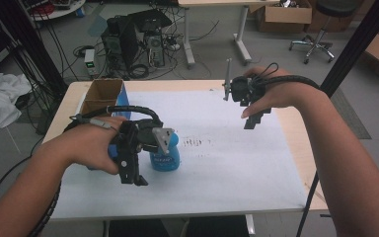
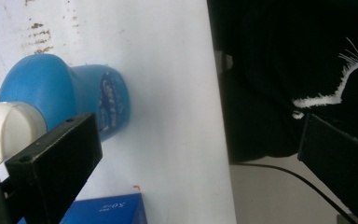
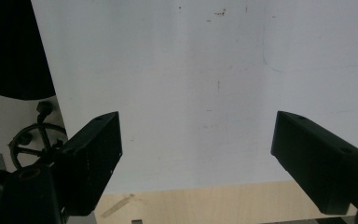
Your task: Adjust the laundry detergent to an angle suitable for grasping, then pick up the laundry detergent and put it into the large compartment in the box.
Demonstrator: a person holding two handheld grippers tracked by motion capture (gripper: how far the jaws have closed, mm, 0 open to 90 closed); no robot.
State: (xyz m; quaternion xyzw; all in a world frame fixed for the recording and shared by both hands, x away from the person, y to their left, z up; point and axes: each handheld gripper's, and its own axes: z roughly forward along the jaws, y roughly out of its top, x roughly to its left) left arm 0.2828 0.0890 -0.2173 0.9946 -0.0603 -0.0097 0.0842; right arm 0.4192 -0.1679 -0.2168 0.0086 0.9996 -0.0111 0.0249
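A blue bottle [image 1: 169,158] with a white cap [image 2: 2,133] stands on the white sheet [image 1: 227,163] at the front left. My left gripper [image 1: 133,178] hovers just left of it, open, jaws pointing toward the table's front edge. In the left gripper view [image 2: 198,135] the bottle [image 2: 63,93] lies outside the left jaw, not between the two. My right gripper [image 1: 254,120] is raised over the sheet's back right, open, with nothing between its jaws. In the right gripper view [image 3: 196,133] the bare sheet [image 3: 205,84] lies below.
An open cardboard box [image 1: 103,94] with a blue side stands at the back left corner. A small blue box [image 2: 107,211] lies near the left hand. Bare wood [image 1: 296,133] borders the sheet on the right. A black pole [image 1: 355,44] rises at the right.
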